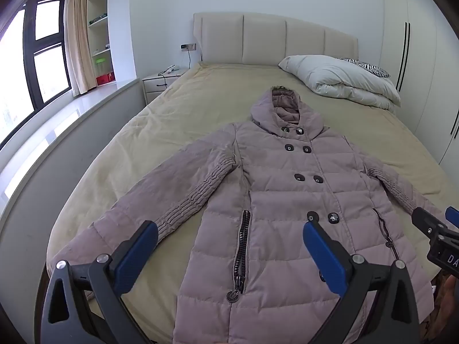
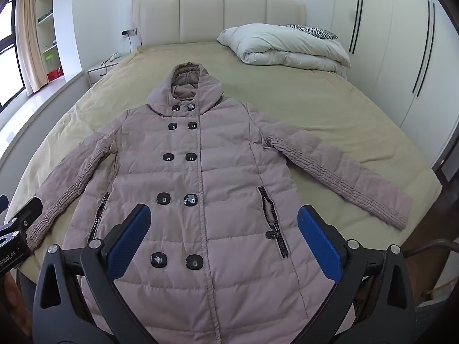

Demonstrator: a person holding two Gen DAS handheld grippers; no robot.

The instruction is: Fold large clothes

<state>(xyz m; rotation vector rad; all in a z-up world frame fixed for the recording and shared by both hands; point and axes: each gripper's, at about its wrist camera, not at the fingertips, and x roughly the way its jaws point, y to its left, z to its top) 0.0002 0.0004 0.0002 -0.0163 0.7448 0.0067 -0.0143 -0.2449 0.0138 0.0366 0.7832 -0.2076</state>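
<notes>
both tongs spread, coat not yet folded

left gripper (image 1: 229,242) and right gripper (image 2: 223,225) hang wide apart, pinching nothing, above the near hem of the hooded puffer coat (image 2: 198,177), flat and buttoned on the bed (image 2: 330,109). best start: take one sleeve (image 2: 344,177) by its cuff and lay it across the chest. right cuff lies near the bed's edge; open sheet lies far, before the duvet (image 2: 284,46).

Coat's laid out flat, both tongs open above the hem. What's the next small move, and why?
Probably lower the right tongs toward the cuff of the right sleeve to fold it across the front. The coat lies buttoned and face up on the bed, both sleeves spread outward, and both tongs hold nothing.
</notes>
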